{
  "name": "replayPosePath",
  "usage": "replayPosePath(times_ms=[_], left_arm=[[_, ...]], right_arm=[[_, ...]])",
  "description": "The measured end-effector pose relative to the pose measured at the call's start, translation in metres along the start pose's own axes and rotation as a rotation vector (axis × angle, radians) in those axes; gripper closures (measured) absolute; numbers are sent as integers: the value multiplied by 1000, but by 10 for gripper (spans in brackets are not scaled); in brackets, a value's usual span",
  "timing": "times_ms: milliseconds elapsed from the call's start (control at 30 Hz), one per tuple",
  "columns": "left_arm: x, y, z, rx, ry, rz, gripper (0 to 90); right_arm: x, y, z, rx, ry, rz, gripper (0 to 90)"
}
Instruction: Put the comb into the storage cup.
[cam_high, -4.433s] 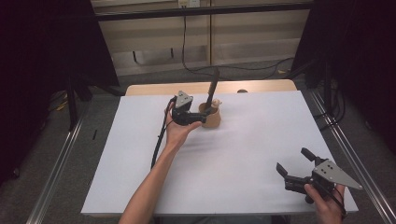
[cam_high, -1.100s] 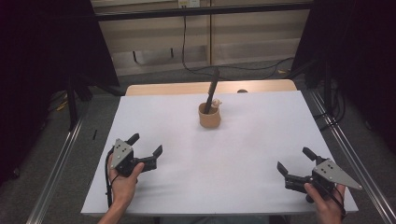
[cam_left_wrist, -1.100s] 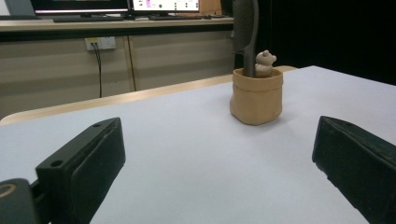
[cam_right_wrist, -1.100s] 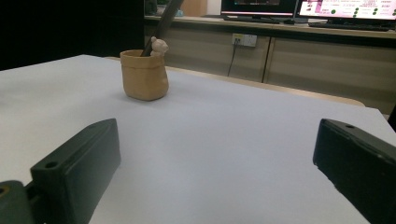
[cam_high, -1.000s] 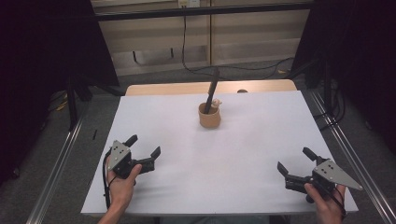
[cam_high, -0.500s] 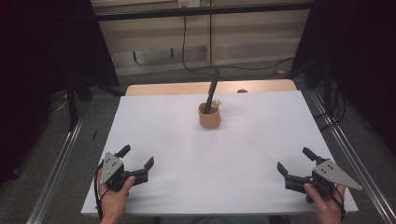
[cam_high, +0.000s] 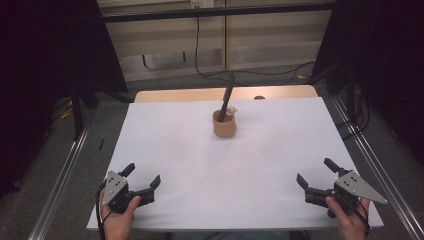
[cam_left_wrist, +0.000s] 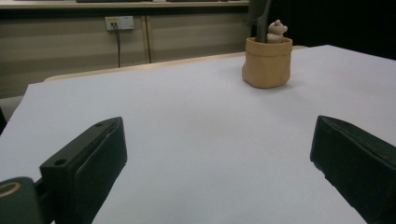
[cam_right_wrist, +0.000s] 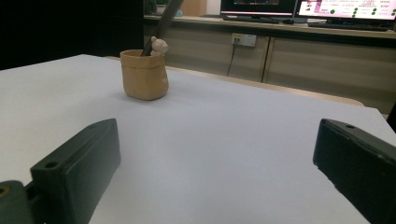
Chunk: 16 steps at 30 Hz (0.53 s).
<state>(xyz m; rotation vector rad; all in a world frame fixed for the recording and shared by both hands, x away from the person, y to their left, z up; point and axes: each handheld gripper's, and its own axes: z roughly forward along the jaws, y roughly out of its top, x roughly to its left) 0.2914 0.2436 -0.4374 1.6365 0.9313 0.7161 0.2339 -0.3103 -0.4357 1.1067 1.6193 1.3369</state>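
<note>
Down at the near left corner of the white tabletop (cam_high: 200, 160), well short of the tan pot (cam_high: 224, 125), the left gripper (cam_high: 142, 183) rests with jaws spread wide, empty. Mid-table, the pot holds a dark stick (cam_high: 226, 97) and a small bear figure (cam_high: 231, 111). Near right of the pot, the right gripper (cam_high: 316, 174) gapes too.

We take this for a lab or test room. A plain white board (cam_high: 225, 165) covers a light wooden table (cam_high: 190, 95) flanked by metal floor rails (cam_high: 60, 180). Black curtains (cam_high: 50, 45) hang on both sides, a wall socket with a plugged black cable (cam_left_wrist: 119, 22) sits behind, and 2 lit computer monitors (cam_right_wrist: 303, 7) stand on a long counter (cam_right_wrist: 327, 30).
</note>
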Motion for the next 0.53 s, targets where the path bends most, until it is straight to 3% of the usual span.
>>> replayPosePath(times_ms=[100, 167, 300, 533], left_arm=[[2, -1, 5, 14, -10, -5, 38], [3, 0, 7, -5, 11, -16, 41], [3, 0, 8, 6, -4, -28, 41], [-2, 0, 12, 26, -9, 5, 41]], right_arm=[[0, 0, 0, -1, 2, 1, 1], [0, 0, 1, -1, -3, -5, 2], [-1, -1, 2, 5, 0, 0, 2], [0, -1, 2, 6, -1, -3, 2]])
